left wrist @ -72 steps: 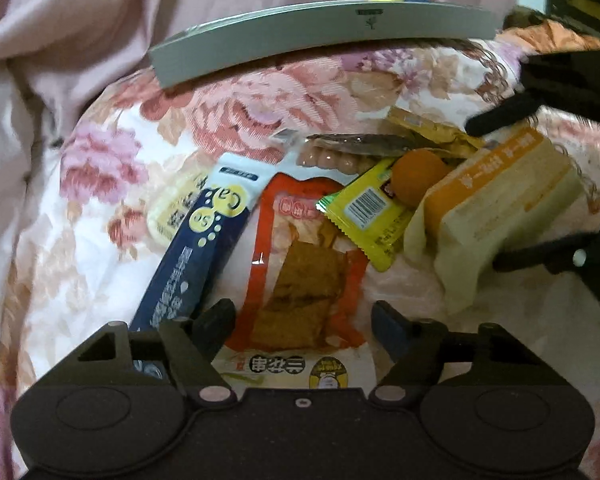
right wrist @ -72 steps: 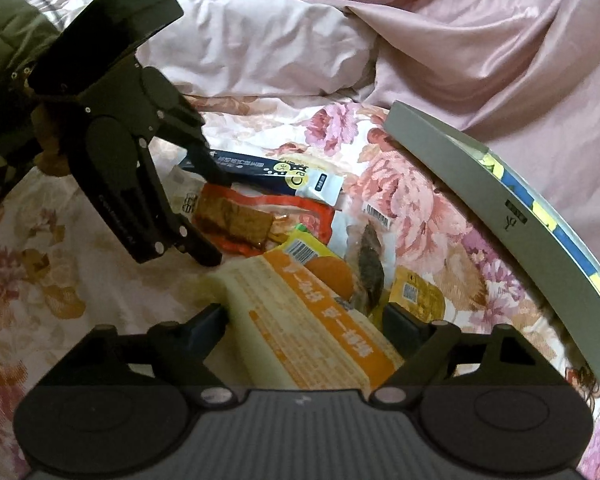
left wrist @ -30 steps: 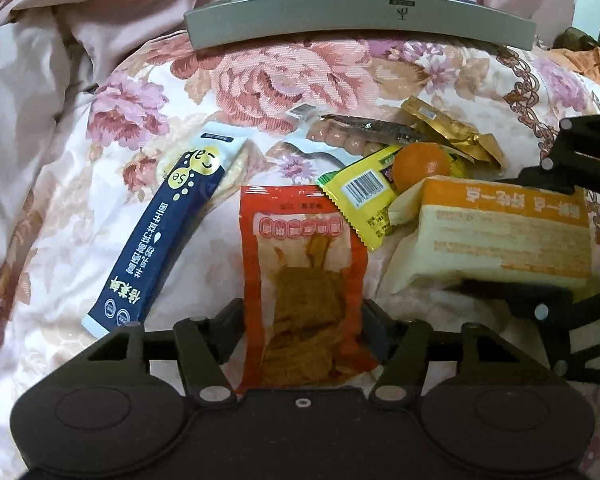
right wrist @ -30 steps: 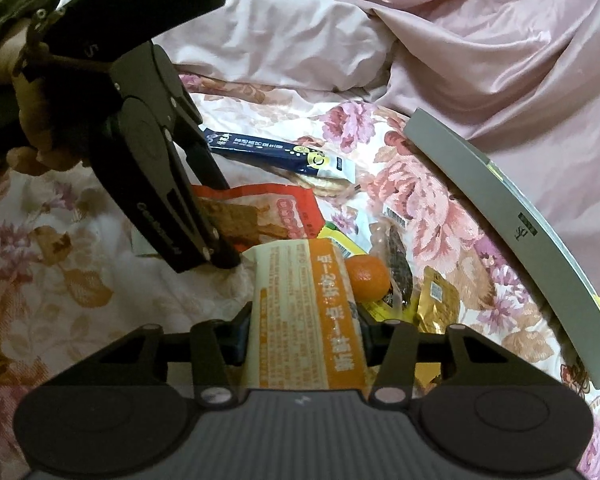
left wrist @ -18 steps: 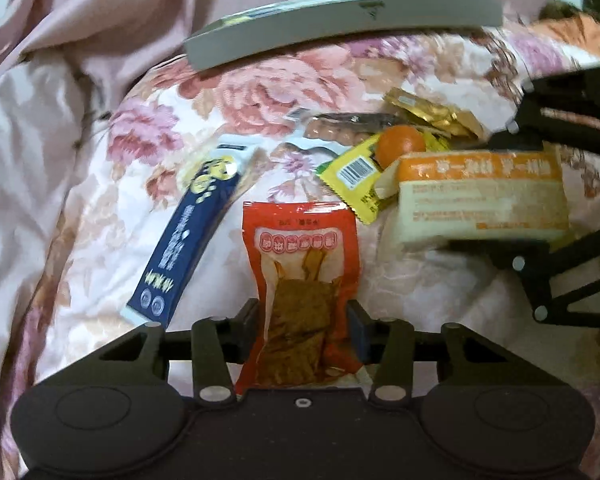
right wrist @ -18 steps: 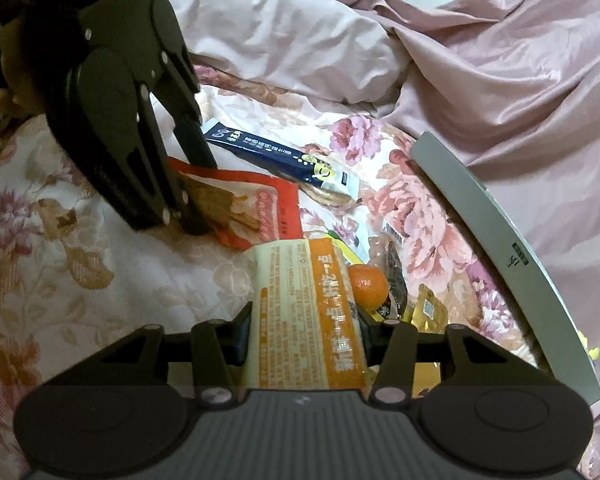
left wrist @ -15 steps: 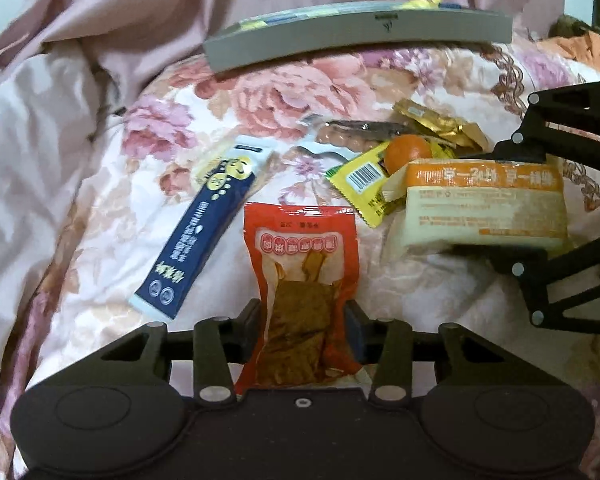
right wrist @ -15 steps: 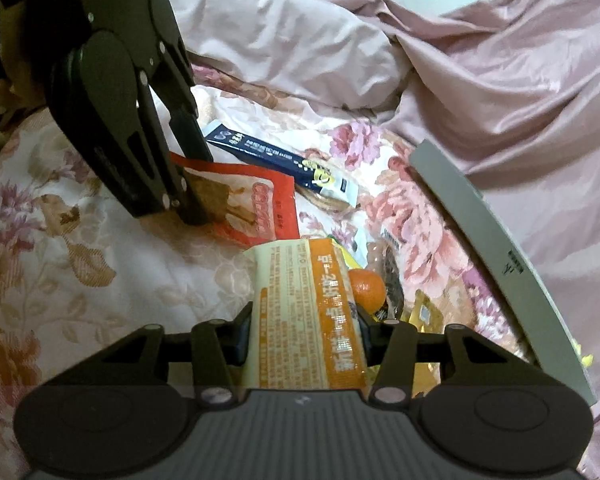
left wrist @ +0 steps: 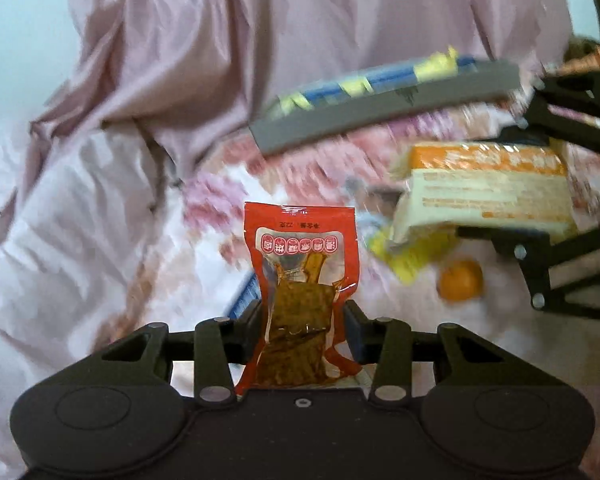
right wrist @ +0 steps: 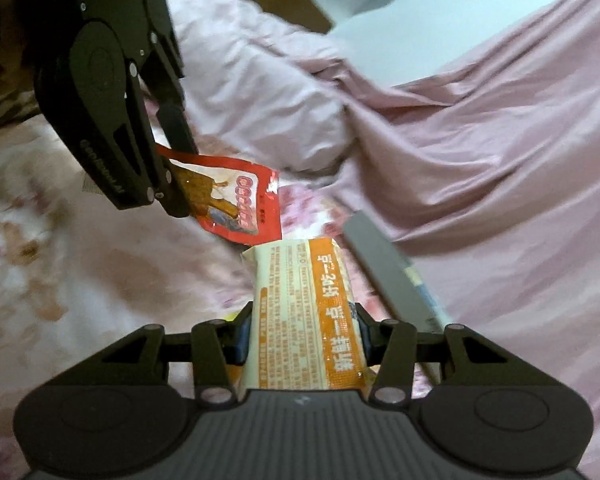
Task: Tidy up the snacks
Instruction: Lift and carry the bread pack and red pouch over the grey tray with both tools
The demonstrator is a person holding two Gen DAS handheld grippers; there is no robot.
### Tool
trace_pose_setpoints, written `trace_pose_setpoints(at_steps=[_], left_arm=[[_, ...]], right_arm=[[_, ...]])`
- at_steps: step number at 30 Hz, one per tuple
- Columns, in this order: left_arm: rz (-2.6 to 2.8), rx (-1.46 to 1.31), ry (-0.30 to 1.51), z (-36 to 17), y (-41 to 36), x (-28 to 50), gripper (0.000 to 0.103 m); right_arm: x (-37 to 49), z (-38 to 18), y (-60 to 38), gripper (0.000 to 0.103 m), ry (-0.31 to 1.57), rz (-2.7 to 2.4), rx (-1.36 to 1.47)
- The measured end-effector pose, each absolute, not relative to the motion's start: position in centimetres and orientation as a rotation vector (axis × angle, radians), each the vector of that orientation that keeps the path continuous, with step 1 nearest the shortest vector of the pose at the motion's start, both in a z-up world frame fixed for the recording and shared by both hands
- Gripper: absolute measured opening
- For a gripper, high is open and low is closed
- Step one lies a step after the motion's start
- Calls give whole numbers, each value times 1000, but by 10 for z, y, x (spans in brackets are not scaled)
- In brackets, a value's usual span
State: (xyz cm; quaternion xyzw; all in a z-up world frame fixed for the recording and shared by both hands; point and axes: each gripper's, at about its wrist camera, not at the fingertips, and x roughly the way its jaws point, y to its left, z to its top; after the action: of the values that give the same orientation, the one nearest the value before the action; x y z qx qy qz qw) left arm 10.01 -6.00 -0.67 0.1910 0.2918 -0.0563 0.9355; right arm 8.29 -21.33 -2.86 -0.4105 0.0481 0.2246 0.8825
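Left tongs [left wrist: 302, 316]: closing tight on the lower part of the red pouch [left wrist: 300, 280], one finger pressing each side; the pouch is standing upright between them, lifted clear of the bed.
Red pouch: a clear window is showing brown pieces inside; in the right wrist view it [right wrist: 236, 204] is sticking out sideways from the left tongs [right wrist: 176, 192], above the bedspread.
Right tongs [right wrist: 304, 332]: clamping the cream-and-orange pack [right wrist: 306, 316] across its width, the pack jutting forward past the fingertips.
Cream-and-orange pack: in the left wrist view it [left wrist: 484, 200] is hanging in the air at the right, held level by the right tongs [left wrist: 540, 216], above the snacks lying below.
Loose snacks: an orange ball [left wrist: 460, 280] and a yellow packet [left wrist: 412, 256] are lying on the floral bedspread [left wrist: 180, 280] beneath the pack; both are blurred.
Blue packet [left wrist: 246, 296]: only a strip is showing, just behind the left finger.
Grey tray [left wrist: 380, 116]: sitting at the far edge of the bedspread against the pink quilt [left wrist: 260, 40], blue and yellow shapes showing inside it; in the right wrist view its rim [right wrist: 388, 272] is running just right of the held pack.
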Motion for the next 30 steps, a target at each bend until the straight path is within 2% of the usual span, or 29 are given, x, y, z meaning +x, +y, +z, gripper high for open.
trace_pose_setpoints(at_steps=[14, 23, 30], left_arm=[[-74, 202, 309, 69, -111, 185, 45], [-70, 92, 241, 93, -143, 272, 45], [-78, 67, 268, 78, -162, 332, 45]], right_arm=[[152, 16, -258, 52, -15, 109, -571], [211, 42, -310, 52, -92, -80, -419], [256, 37, -333, 52, -65, -95, -363]])
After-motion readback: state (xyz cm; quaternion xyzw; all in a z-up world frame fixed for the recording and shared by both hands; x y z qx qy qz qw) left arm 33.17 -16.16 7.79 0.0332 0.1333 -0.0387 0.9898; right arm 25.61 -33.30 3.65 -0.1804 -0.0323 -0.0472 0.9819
